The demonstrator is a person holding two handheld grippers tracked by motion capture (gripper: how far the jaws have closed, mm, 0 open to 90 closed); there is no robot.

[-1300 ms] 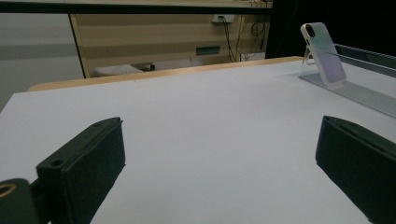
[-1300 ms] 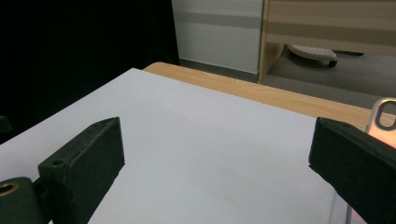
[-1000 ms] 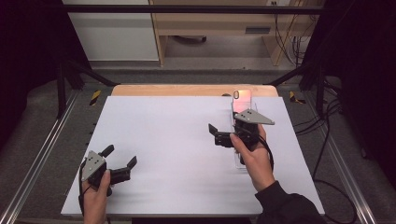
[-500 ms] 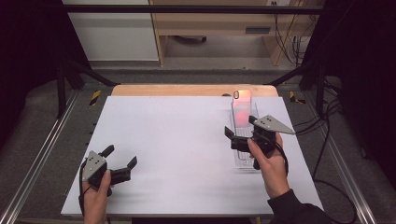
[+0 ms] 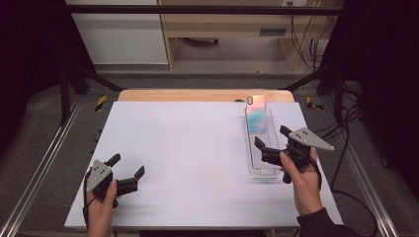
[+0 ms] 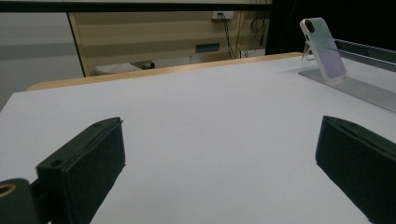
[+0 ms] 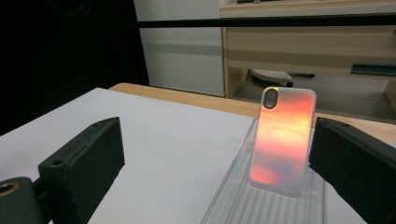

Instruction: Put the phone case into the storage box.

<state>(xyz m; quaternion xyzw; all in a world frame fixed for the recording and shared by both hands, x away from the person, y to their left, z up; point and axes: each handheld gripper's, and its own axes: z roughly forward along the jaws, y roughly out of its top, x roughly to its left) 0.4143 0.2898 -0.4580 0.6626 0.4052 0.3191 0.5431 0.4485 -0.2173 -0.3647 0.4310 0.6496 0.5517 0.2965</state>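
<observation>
A shiny phone case point(image 5: 257, 114) leans in a clear ridged plastic tray point(image 5: 261, 165) near the worktop's point(image 5: 188, 148) right edge. Both tongs, left point(image 5: 129, 173) and right point(image 5: 271, 140), gape wide, holding nothing.

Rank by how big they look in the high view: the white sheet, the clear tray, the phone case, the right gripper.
1. White sheet, by far the largest.
2. Clear tray, long and narrow.
3. Right gripper with its grey plate; it sits higher, nearer the camera, so its place against the tray is unsure.
4. Phone case, smallest.
</observation>
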